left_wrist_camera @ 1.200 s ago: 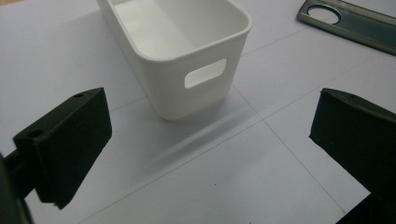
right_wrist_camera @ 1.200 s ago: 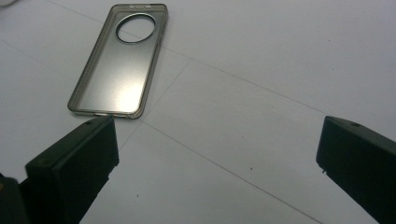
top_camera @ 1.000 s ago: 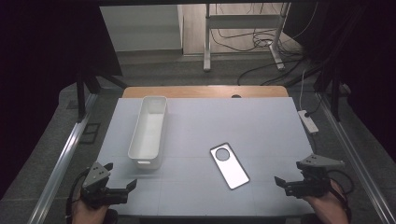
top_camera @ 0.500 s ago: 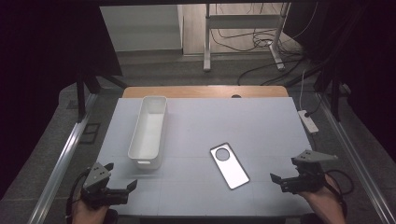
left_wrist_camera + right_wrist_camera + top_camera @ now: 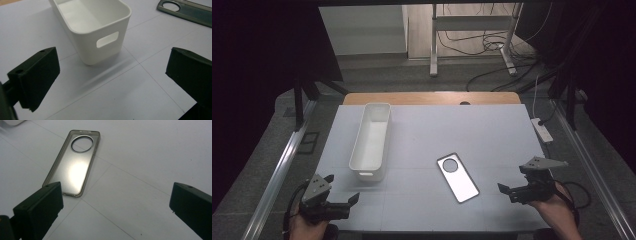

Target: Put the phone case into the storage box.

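A translucent grey phone case point(image 5: 457, 177) with a round camera hole lies flat on the white table, right of centre. My right gripper point(image 5: 513, 180) is open just to its right, jaws pointing at it. In the right gripper view the case point(image 5: 72, 167) lies ahead and to the left of the open right gripper point(image 5: 117, 200). A long white bin point(image 5: 372, 140) stands empty at the left. My left gripper point(image 5: 343, 188) is open near the front left corner, just short of the bin. In the left gripper view the bin's handle end point(image 5: 100, 32) is ahead of the open left gripper point(image 5: 113, 65).
The white table top point(image 5: 492, 130) has a wooden strip point(image 5: 432, 98) along its far edge. A white power strip point(image 5: 542, 130) lies off the table's right side. Metal rails run along both sides, with cables on the floor behind.
My right gripper has moved left, closer to the phone case. The left gripper, the bin and the case have stayed where they were.
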Available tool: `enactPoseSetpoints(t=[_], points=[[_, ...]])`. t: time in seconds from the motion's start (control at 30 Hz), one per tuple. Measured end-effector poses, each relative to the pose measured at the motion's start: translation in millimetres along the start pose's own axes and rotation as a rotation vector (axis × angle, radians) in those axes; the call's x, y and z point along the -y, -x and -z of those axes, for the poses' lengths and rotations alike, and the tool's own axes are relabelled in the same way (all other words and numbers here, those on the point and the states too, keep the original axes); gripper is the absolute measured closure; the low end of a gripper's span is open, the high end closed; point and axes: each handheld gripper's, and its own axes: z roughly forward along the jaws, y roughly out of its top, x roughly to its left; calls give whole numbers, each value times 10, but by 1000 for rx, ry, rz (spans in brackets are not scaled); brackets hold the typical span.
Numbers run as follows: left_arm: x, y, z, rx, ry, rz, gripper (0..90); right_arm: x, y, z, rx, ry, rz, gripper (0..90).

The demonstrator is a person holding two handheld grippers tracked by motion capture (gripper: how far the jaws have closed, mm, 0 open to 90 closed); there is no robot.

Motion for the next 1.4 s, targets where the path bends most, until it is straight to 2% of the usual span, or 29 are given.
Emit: enactPoseSetpoints(t=[0.87,1.2,1.4], points=[[0,-6,-4,12,-4,-1,0,-230,-77,-240,-63,-19,-14,0],[1,-11,-4,18,-4,1,0,-327,-142,-358,-56,-45,20,0],[2,-17,-5,23,-4,4,0,-370,-171,-429,-60,-72,21,0]])
